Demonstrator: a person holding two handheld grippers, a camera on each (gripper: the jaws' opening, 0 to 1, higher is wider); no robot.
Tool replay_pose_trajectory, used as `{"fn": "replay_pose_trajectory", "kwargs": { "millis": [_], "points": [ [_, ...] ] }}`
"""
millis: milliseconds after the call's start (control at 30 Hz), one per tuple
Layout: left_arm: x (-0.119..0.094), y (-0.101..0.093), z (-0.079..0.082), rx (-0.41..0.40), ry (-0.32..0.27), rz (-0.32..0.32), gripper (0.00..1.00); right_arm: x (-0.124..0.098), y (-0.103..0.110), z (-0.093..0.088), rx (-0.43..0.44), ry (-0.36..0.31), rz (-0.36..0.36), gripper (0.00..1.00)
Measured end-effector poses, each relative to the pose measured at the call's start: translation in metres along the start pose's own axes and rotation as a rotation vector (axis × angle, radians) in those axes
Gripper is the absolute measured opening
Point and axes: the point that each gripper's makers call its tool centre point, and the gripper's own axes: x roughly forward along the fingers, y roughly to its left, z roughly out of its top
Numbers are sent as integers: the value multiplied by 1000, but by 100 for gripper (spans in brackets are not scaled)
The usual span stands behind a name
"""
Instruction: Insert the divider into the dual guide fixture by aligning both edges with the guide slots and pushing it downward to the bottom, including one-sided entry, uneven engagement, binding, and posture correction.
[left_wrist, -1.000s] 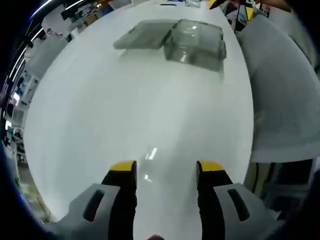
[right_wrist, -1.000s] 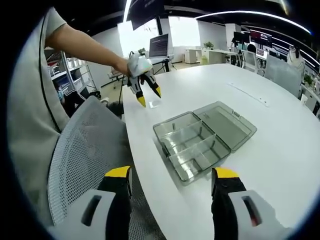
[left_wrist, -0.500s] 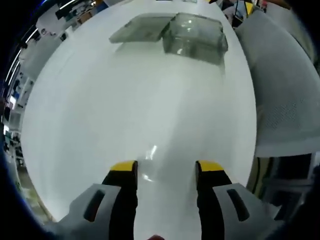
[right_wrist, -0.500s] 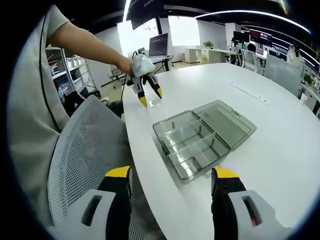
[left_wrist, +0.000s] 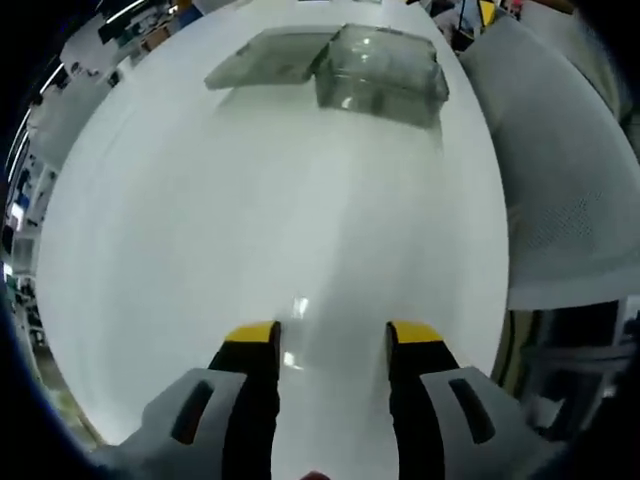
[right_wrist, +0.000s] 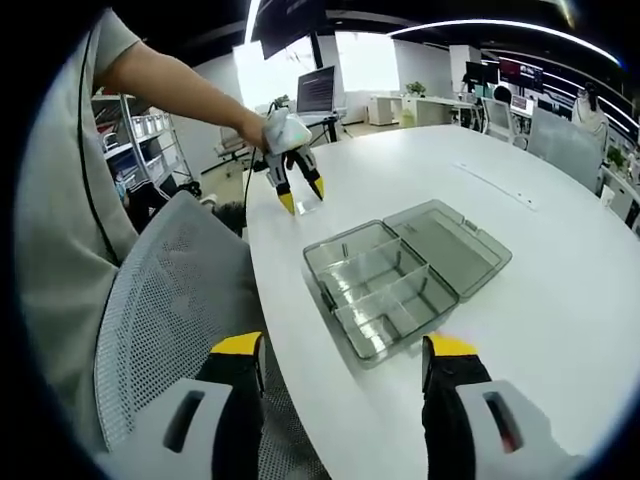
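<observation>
A clear plastic box (right_wrist: 375, 290) with inner compartments lies open on the white table (right_wrist: 560, 300), its lid (right_wrist: 450, 243) folded flat beside it. In the left gripper view the same box (left_wrist: 385, 72) and lid (left_wrist: 268, 58) sit at the far end. A small transparent divider (left_wrist: 296, 308) lies flat on the table just ahead of my left gripper (left_wrist: 332, 335), which is open and low over it. In the right gripper view a hand holds the left gripper (right_wrist: 300, 197) tips-down at the divider (right_wrist: 309, 207). My right gripper (right_wrist: 343, 347) is open, hovering off the table edge near the box.
A grey mesh office chair (right_wrist: 165, 300) stands against the table edge below my right gripper; it is the chair (left_wrist: 570, 190) at the right of the left gripper view. The person's arm (right_wrist: 170, 90) reaches across. Desks and monitors stand far behind.
The left gripper has crept forward and down, so the divider's glint now lies closer between its tips. The right gripper has barely moved.
</observation>
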Motion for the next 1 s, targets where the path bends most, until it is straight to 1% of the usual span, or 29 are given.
{"fn": "replay_pose_trajectory", "kwargs": {
  "millis": [67,200,533,833,1000],
  "points": [
    [0,0,0,5,3,-2,40,0,0,0,-1,1,-1,60],
    [0,-2,2,16,5,-6,32,-2,-1,5,16,-21,4,61],
    [1,-3,3,16,23,-4,30,-3,-3,5,12,-21,0,60],
    [-1,-5,5,3,21,0,30,-4,-4,6,9,-23,-3,60],
    [-2,-6,10,5,14,0,29,-3,-3,6,9,-26,-2,60]
  ]
}}
